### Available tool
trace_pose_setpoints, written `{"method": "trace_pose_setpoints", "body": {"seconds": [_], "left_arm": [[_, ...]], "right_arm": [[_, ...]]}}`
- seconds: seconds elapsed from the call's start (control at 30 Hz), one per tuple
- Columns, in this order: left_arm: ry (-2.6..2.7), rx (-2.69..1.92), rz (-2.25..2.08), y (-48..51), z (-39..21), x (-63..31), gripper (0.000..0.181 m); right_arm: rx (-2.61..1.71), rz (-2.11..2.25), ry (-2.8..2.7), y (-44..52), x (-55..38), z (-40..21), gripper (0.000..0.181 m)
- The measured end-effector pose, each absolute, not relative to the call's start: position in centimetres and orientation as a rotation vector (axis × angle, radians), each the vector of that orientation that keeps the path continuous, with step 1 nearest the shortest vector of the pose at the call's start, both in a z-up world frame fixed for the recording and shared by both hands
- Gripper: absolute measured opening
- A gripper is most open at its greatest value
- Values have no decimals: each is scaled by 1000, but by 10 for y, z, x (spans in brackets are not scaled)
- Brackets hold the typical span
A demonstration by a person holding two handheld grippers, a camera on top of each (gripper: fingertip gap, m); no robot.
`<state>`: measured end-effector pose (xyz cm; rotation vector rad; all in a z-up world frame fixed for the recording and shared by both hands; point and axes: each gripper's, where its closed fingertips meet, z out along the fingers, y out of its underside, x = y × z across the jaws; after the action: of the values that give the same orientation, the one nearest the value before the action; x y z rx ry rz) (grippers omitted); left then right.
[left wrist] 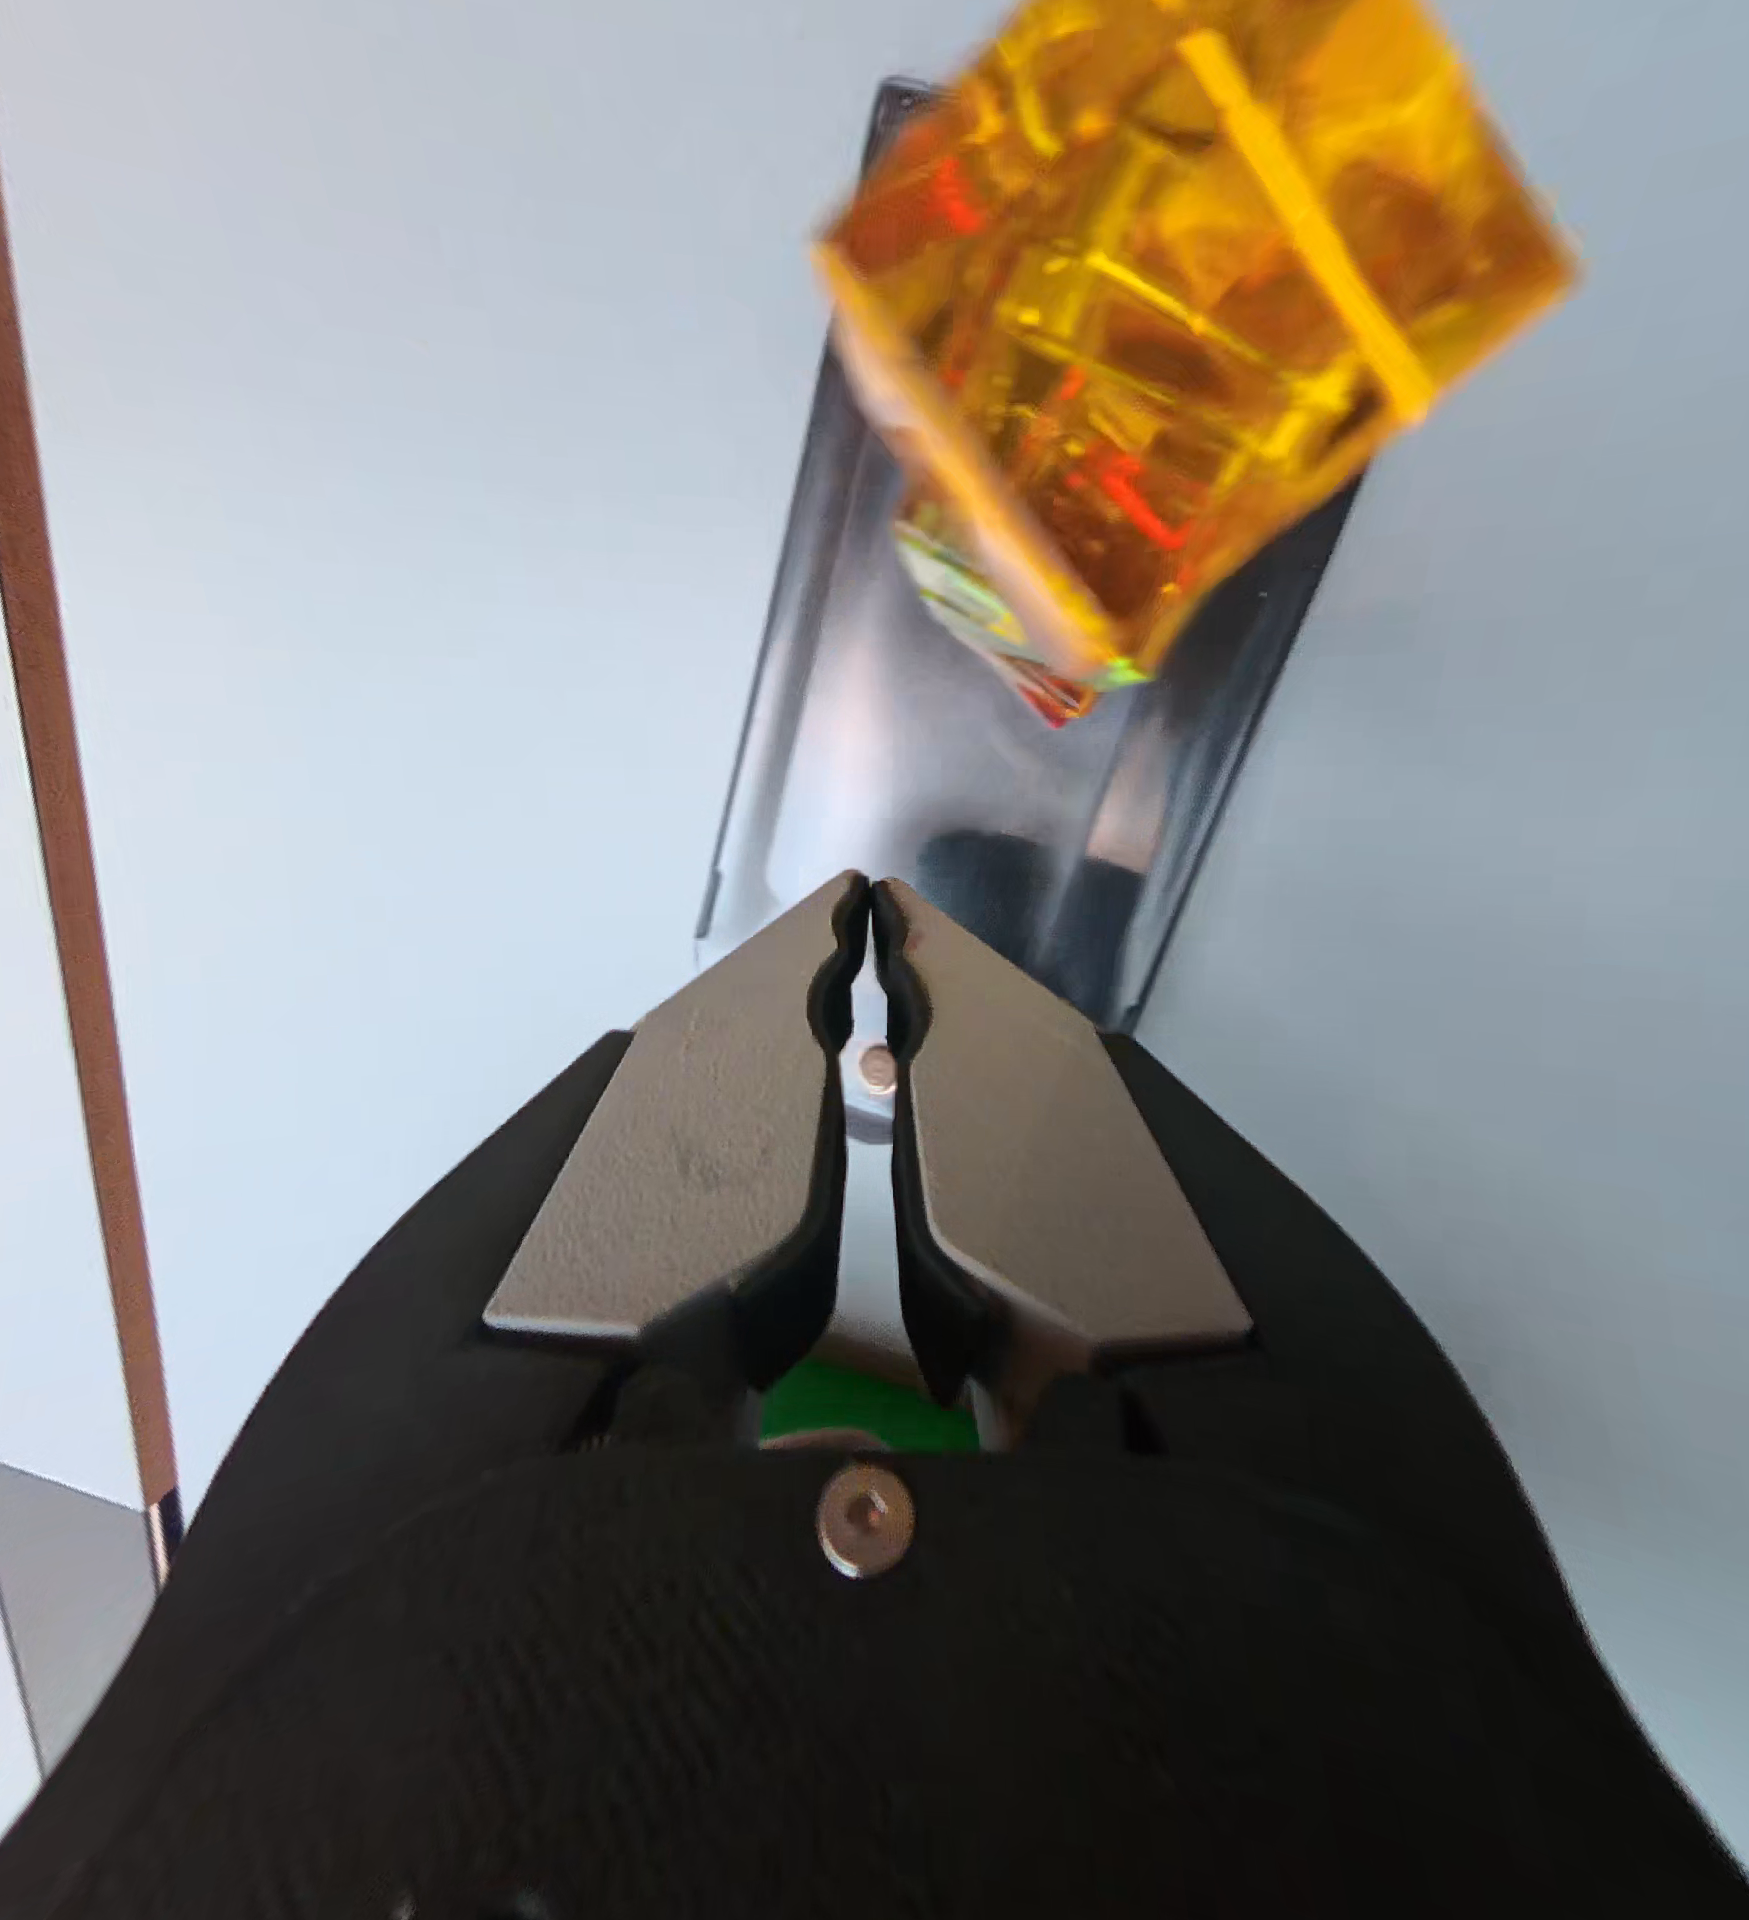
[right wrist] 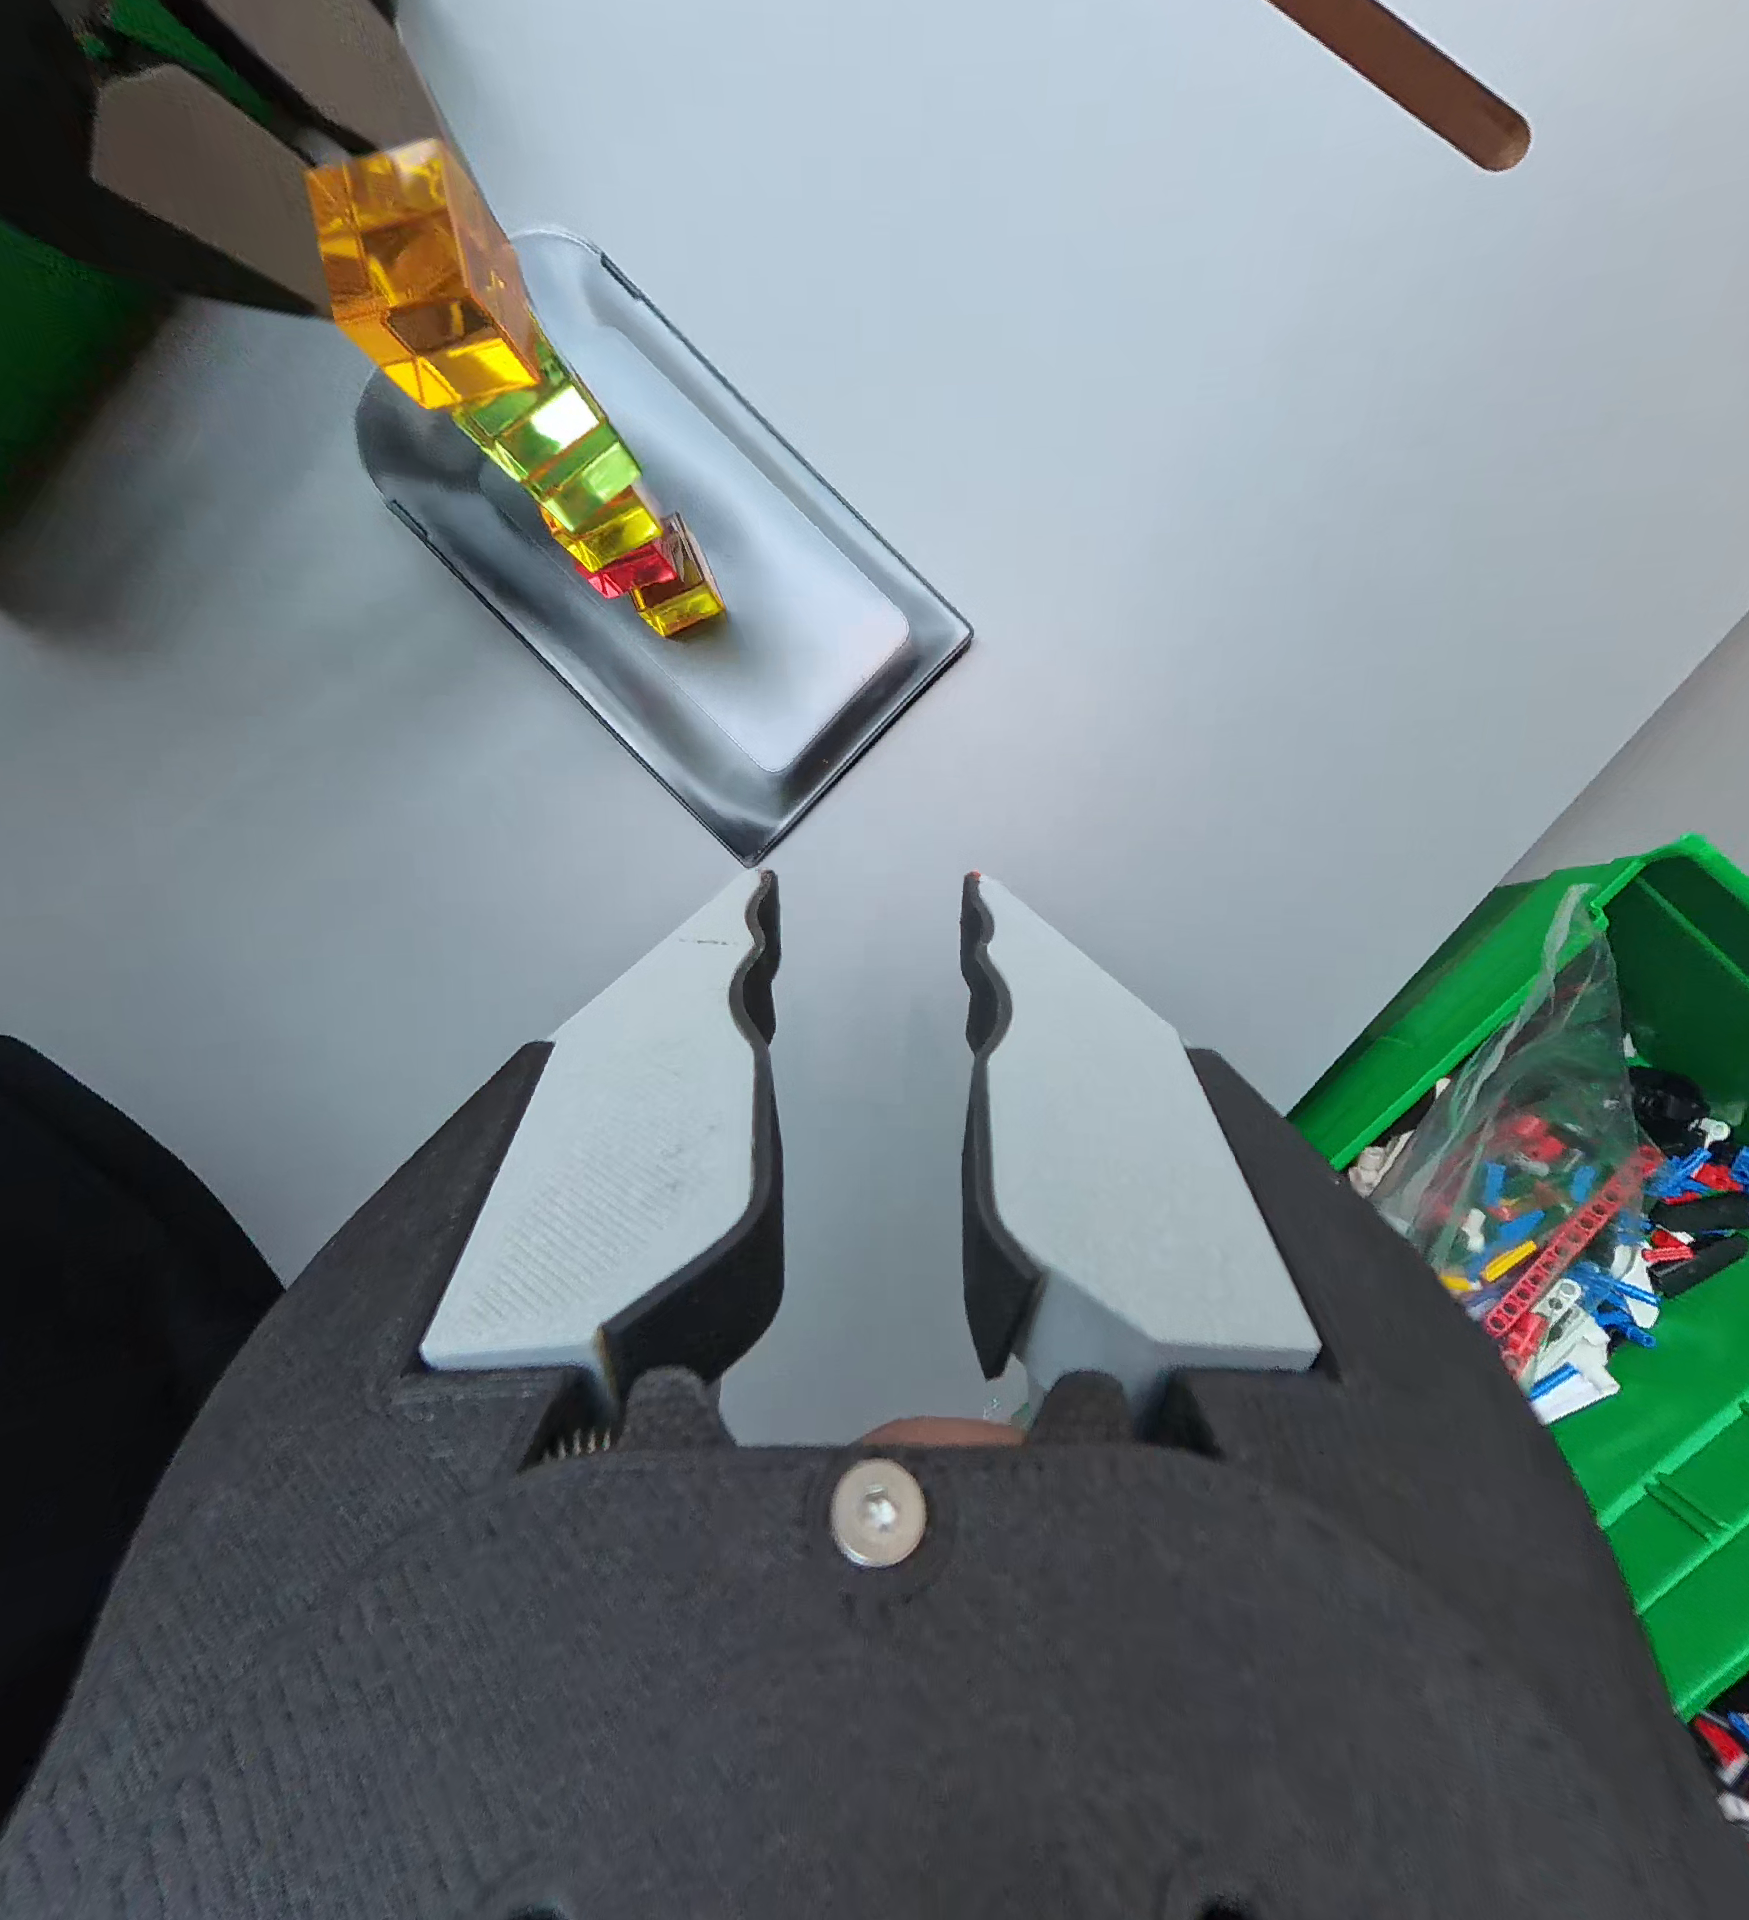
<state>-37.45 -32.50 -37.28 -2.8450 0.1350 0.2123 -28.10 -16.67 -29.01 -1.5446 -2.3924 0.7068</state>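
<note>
A tall stack of several see-through cubes (right wrist: 579, 468) in orange, yellow-green, red and yellow stands on a dark grey tray (right wrist: 828, 665). The top orange cube (left wrist: 1192, 312) is blurred in the left wrist view, above the tray (left wrist: 818, 727). My left gripper (left wrist: 870, 894) is shut and empty, just short of that cube. In the right wrist view the left gripper (right wrist: 288, 177) sits right beside the top orange cube (right wrist: 413, 270); I cannot tell if it touches. My right gripper (right wrist: 865, 894) is open and empty, above the table near the tray's closest corner.
A green bin (right wrist: 1701, 956) at the right holds small coloured plastic parts and a clear bag (right wrist: 1535, 1091). A brown strip (left wrist: 49, 727) crosses the grey table and also shows in the right wrist view (right wrist: 1421, 94). A grey plate (left wrist: 59, 1590) stands at the lower left. My right fingertips sit around 20 cm from my left ones.
</note>
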Motion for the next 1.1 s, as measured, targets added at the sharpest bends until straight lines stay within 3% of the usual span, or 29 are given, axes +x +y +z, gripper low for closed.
{"method": "trace_pose_setpoints", "body": {"seconds": [0.43, 0.87, 1.1], "left_arm": [[323, -2790, 141, -273, -355, -344, 0], [206, -2751, 67, -288, -345, -329, 0], [-60, -2691, -34, -346, -354, -298, 0]], "right_arm": [[-1656, 703, -2367, -153, -254, -312, 30], [-1797, 617, -2460, -146, -199, -391, 32], [-1814, 826, -2137, -110, -142, -352, 28]]}}
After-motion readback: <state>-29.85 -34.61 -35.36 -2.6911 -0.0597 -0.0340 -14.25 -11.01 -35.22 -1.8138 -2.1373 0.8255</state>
